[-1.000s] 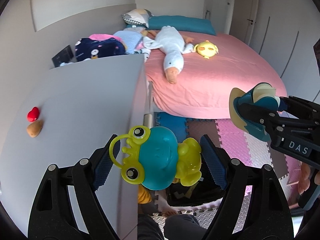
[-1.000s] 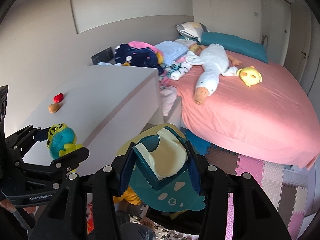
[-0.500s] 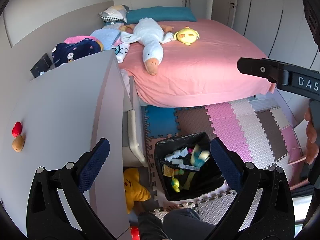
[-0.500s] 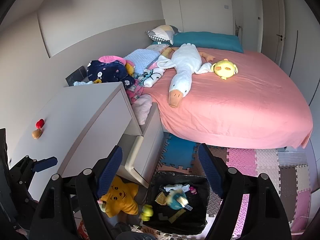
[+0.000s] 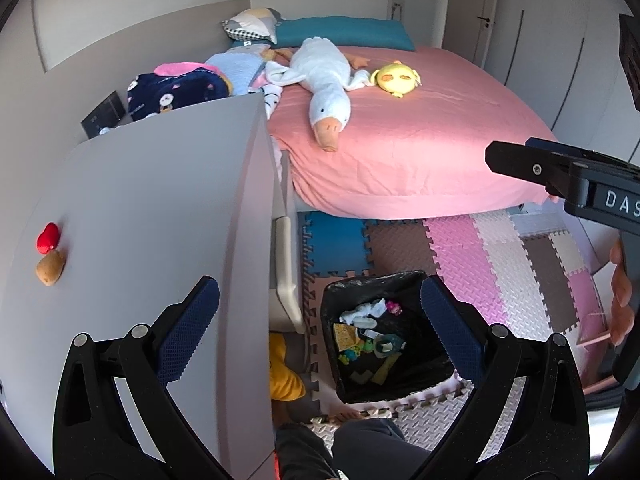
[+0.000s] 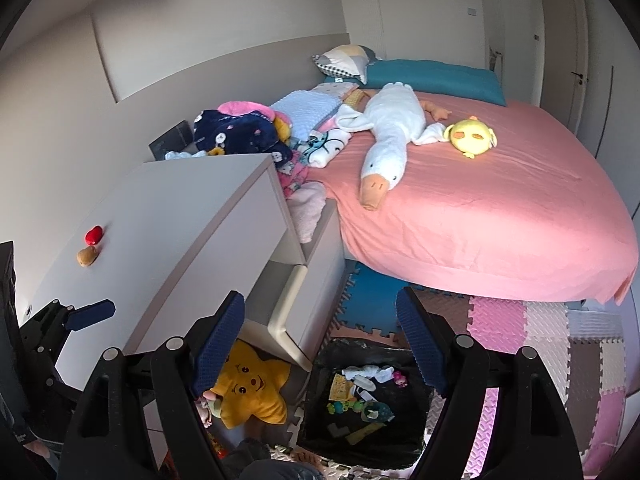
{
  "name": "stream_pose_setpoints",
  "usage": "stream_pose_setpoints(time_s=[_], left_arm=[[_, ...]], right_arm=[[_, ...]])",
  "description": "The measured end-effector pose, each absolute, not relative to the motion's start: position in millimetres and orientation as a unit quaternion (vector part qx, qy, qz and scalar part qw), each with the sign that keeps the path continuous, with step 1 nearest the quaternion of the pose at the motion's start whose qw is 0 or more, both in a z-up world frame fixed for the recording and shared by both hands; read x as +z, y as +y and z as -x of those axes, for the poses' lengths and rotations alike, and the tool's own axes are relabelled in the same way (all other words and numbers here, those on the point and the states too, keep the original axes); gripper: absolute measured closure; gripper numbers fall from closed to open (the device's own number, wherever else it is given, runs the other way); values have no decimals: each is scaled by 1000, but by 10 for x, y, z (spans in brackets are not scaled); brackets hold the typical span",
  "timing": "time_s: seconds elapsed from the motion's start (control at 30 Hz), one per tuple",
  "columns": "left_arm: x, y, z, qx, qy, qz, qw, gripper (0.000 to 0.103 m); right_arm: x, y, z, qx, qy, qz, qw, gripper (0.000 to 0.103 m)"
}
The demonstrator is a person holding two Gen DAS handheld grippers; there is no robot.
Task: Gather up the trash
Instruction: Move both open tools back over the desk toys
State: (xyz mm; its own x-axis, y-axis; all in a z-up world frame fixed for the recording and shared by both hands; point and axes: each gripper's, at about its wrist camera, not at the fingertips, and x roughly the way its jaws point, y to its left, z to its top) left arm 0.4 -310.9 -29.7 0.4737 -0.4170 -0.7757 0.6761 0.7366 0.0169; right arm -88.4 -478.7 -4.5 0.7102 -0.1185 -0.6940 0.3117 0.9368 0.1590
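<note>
Bedroom floor is laid with interlocking foam mats (image 5: 460,252) in pink, white, brown and blue. At far left stands a grey dresser (image 5: 152,216); on its top, near the left edge, a red piece (image 5: 48,236) and a brown piece (image 5: 50,268) lie touching each other. A yellow star plush (image 6: 250,392) sits on the floor at the dresser's foot, beside a drawer that stands pulled out.

Left gripper (image 5: 320,332) hangs over the dresser edge and the floor, jaws spread wide with nothing between the blue pads. They have just been opening.

Black-lined bin (image 5: 400,280) stands on the mats, just right of the star plush. Inside lie a frog toy (image 5: 354,354), a teal piece (image 5: 386,342), white scraps, a yellow wrapper and other bits too small to tell. The bin shows between the pads of both grippers, well below them.

Right gripper (image 6: 320,340) is also spread, nothing between its pads; its jaws have likewise just been opening. A hand shows at its handle in the left view.

Beyond the bin, a bed (image 6: 500,216) with a pink sheet carries a white goose plush (image 6: 388,140), a yellow round plush (image 6: 472,136) beside it, and a heap of clothes and blankets at the left side.
</note>
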Motion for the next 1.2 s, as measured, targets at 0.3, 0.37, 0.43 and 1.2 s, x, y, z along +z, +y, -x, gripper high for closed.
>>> stream_pose_setpoints(time_s=[0.3,0.37,0.43,1.2], left_arm=[[-291,-2766,-166,-290,400,-137,858,6],[-298,-2665,-214,-281,401,-133,862,6],[-303,-2572,-253,-272,401,-130,865,6],[-382,-1507,-765,-180,408,-82,891,6]], right_arm=[[-46,-4439,663,-86,367,-119,919,25],[-54,-4370,611,-77,368,-120,919,25],[-67,-4262,535,-68,370,-117,919,25],[-107,-3293,-244,14,375,-91,923,25]])
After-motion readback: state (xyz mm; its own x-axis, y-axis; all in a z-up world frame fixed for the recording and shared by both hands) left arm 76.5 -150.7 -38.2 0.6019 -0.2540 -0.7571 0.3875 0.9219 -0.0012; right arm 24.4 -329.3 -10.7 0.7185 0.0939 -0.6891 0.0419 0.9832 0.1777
